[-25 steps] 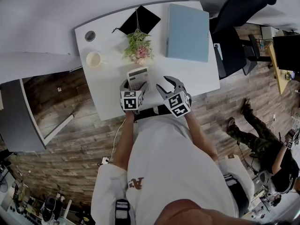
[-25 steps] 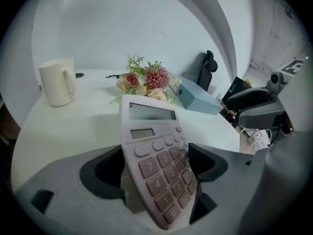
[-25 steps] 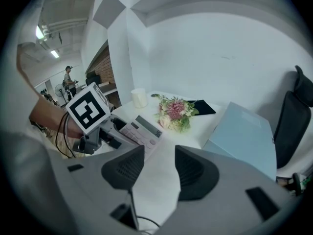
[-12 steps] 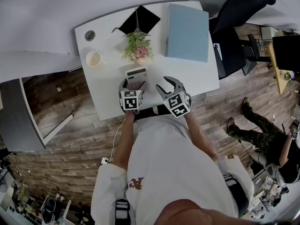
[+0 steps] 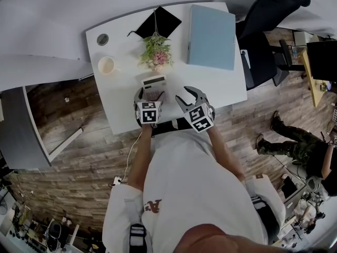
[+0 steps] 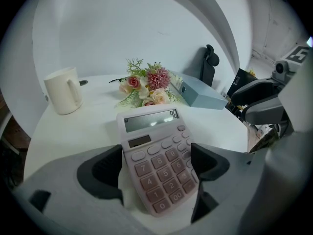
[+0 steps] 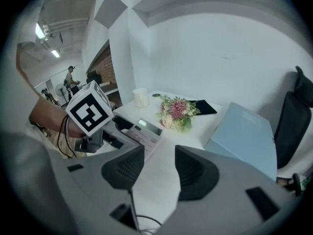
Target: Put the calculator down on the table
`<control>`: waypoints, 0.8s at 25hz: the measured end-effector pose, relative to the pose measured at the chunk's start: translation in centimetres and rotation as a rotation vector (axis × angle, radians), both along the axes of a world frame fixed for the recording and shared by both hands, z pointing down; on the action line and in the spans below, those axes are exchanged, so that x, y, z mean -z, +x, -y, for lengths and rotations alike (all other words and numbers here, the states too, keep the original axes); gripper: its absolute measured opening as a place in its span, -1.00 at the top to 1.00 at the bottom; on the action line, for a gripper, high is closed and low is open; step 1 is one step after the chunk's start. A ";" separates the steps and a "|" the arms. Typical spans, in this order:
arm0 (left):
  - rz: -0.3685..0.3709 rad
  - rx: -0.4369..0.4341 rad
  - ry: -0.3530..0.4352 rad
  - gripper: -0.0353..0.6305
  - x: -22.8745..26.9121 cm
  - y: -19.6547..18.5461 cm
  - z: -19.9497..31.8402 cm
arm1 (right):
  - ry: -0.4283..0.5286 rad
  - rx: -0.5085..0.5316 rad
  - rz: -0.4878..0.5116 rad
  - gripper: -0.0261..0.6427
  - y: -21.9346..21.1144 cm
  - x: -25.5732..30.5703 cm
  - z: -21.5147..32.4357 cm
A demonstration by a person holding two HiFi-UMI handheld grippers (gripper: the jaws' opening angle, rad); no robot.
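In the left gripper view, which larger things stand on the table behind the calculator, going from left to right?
white mug → bunch of flowers → blue box

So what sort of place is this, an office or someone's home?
Most likely an office or lab workspace. A white desk holds a calculator and a light blue box, and a black office chair stands beside it on a wood-plank floor.
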State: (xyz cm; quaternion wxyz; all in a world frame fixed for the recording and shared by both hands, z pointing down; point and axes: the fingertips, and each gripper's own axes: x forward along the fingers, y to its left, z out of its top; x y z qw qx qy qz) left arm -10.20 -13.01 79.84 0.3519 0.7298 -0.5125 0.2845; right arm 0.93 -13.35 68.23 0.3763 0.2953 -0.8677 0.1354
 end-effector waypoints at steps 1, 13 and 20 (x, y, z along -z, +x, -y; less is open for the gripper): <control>0.000 -0.002 0.000 -0.45 0.1 0.0 0.0 | 0.001 0.001 0.000 0.32 0.0 0.0 0.0; 0.014 -0.022 0.055 -0.13 2.1 -0.7 -0.3 | 0.022 0.004 0.002 0.32 -0.6 0.7 0.1; 0.054 -0.014 0.196 0.20 6.5 -2.3 1.1 | 0.088 -0.034 0.020 0.37 -0.2 2.6 1.6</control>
